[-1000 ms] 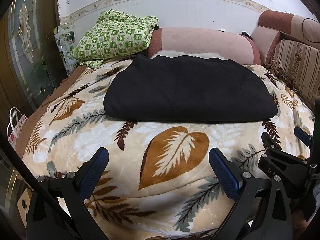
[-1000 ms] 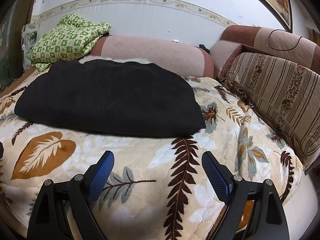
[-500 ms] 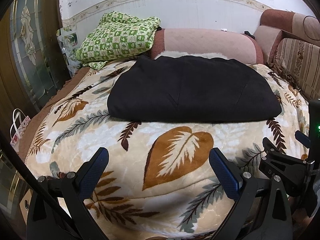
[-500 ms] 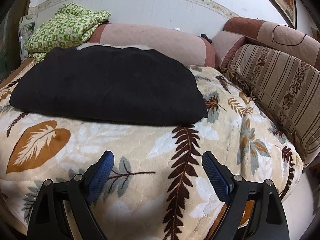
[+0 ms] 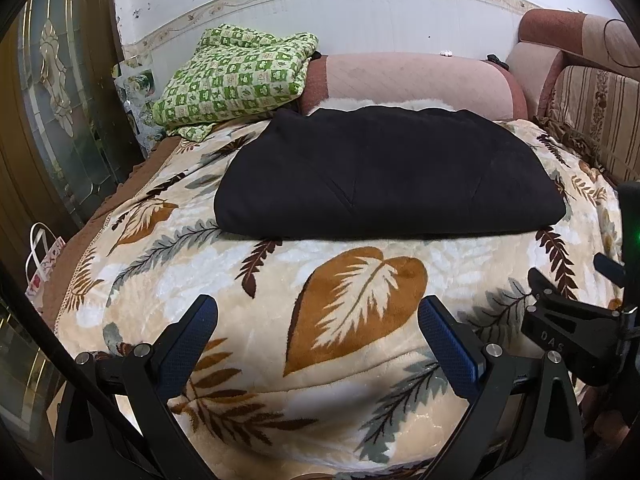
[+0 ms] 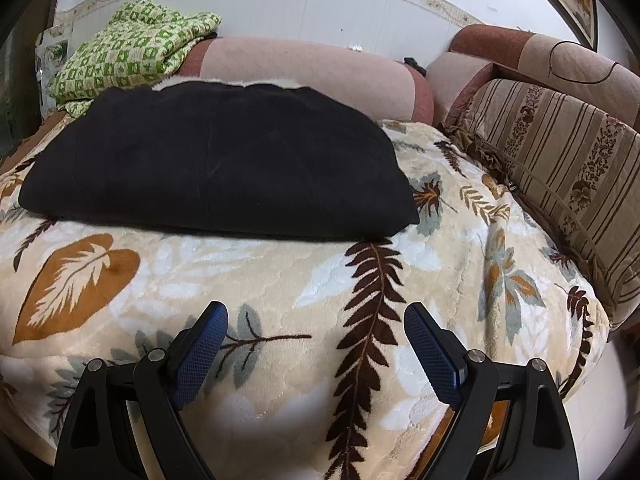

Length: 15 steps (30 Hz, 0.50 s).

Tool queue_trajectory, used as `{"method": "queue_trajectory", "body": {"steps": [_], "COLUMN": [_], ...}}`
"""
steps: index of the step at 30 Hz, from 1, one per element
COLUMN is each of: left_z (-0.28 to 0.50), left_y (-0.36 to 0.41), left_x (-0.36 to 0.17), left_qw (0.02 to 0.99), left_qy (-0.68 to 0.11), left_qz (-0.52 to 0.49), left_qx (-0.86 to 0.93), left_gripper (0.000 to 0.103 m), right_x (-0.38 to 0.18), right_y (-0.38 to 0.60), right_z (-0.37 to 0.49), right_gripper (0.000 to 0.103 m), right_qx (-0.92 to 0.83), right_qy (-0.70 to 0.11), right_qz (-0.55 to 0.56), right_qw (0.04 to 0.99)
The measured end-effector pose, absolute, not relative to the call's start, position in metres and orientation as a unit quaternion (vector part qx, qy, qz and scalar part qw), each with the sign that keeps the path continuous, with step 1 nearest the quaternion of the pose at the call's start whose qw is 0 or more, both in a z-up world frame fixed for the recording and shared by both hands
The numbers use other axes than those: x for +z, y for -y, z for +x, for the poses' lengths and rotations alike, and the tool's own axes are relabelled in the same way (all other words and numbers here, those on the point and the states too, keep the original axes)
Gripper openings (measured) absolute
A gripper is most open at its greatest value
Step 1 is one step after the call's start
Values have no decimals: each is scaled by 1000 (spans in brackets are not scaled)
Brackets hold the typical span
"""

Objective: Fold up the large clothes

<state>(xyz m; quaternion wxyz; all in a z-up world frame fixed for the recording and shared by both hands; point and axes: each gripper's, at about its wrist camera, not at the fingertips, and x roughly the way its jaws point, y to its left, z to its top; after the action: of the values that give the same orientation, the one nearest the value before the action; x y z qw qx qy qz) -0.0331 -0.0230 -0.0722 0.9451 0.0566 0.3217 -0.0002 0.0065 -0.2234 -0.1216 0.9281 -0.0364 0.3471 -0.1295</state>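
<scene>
Black garment, folded into a thick slab, lies on the leaf-print blanket toward the back of the bed, well apart from me. My left gripper and right gripper both hang with jaws wide apart, holding nothing. Judged soft, heavy, floppy and non-slippery; I would pinch its near corners, all layers together.

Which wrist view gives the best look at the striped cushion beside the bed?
The right wrist view. The striped cushion spreads across its right side, with stripes, floral bands and frilled edge plain. The left wrist view catches only a narrow part of it at the right border, partly behind the right gripper.
</scene>
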Motion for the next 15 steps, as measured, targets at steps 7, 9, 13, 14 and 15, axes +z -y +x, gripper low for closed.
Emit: {"method": "queue_trajectory", "body": {"steps": [7, 9, 13, 14, 15], "left_z": [-35, -34, -29, -28, -27], "left_y": [17, 13, 12, 12, 8], "left_x": [-73, -74, -77, -77, -78], "left_qw": [944, 943, 940, 940, 939], "left_qy": [-324, -328, -335, -337, -338], "left_qz": [58, 57, 56, 55, 53], "left_qx": [12, 12, 12, 13, 14], "left_gripper": [100, 100, 100, 100, 100], "right_x": [-114, -113, -110, -110, -109], "right_y": [227, 228, 227, 227, 227], "right_z": [2, 2, 0, -1, -2], "right_gripper": [92, 92, 92, 92, 92], "right_qx": [-134, -136, -136, -135, -134], "right_qy": [-327, -324, -316, -313, -310], "right_qz": [-24, -23, -21, -20, -19], "right_qw": [935, 936, 939, 940, 941]}}
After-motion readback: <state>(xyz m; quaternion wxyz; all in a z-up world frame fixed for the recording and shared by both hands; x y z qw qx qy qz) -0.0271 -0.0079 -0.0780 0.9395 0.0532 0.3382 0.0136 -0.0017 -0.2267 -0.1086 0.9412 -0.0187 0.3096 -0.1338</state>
